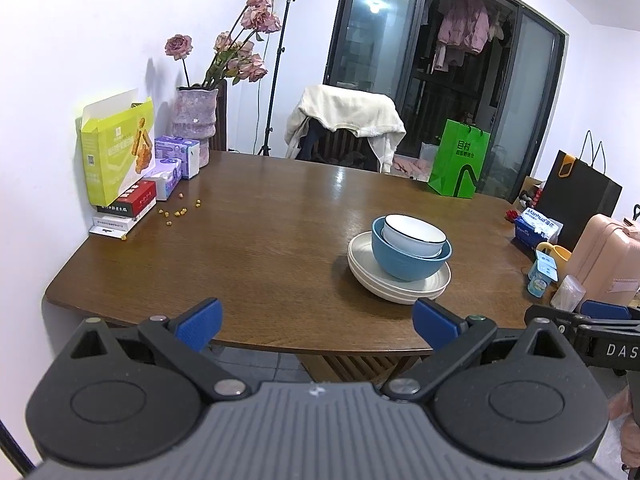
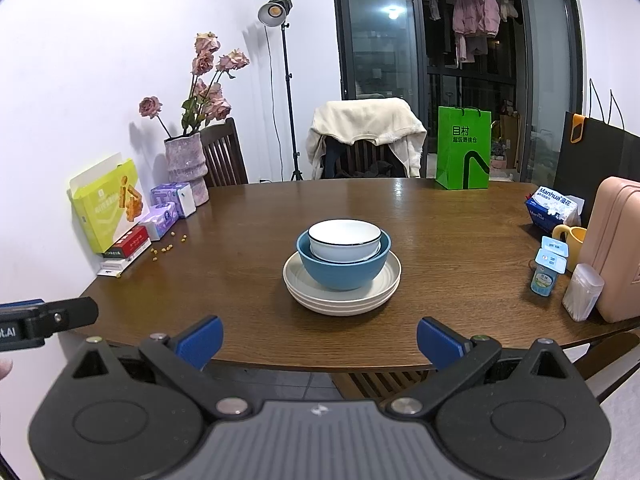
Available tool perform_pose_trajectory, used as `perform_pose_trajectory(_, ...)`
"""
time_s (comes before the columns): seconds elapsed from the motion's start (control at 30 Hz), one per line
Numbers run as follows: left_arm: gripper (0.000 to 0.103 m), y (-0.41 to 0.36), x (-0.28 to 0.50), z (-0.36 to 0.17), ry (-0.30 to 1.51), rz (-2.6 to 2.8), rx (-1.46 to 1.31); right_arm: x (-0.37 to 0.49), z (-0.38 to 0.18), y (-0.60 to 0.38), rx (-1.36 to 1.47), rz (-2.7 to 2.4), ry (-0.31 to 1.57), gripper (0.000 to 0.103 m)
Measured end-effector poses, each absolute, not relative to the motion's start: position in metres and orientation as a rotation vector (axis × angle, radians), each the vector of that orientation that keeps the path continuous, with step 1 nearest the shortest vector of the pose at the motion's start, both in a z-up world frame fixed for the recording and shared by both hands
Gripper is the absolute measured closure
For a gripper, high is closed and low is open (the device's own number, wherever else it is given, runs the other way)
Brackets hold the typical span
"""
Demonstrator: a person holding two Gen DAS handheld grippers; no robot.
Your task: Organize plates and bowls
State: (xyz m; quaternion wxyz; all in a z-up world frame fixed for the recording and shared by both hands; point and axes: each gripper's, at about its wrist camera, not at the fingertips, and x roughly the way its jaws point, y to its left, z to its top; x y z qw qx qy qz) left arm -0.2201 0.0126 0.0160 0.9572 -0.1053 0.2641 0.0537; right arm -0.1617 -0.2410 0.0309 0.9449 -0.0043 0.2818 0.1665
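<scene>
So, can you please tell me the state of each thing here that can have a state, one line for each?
Left gripper: open, empty, at the table edge.
Right gripper: open, empty, at the table edge.
White bowl: upright, nested in the blue bowl.
Blue bowl: upright, on the plates.
Plates: stacked on the table.
Yellow box: flap open, leaning against the wall.
Lamp: lit.
Green bag: standing upright.

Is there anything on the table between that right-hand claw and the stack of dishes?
Nothing: in the right wrist view, only bare wooden table lies between the right gripper and the stacked plates.
</scene>
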Motion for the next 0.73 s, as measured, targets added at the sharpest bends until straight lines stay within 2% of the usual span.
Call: perform_pose_trajectory(0.73, 0.000, 0.013, -0.209, 0.011, 0.556, 0.105, -0.219, -0.154, 0.027, -0.245, -0.015, 0.344, 0.587, 0.000)
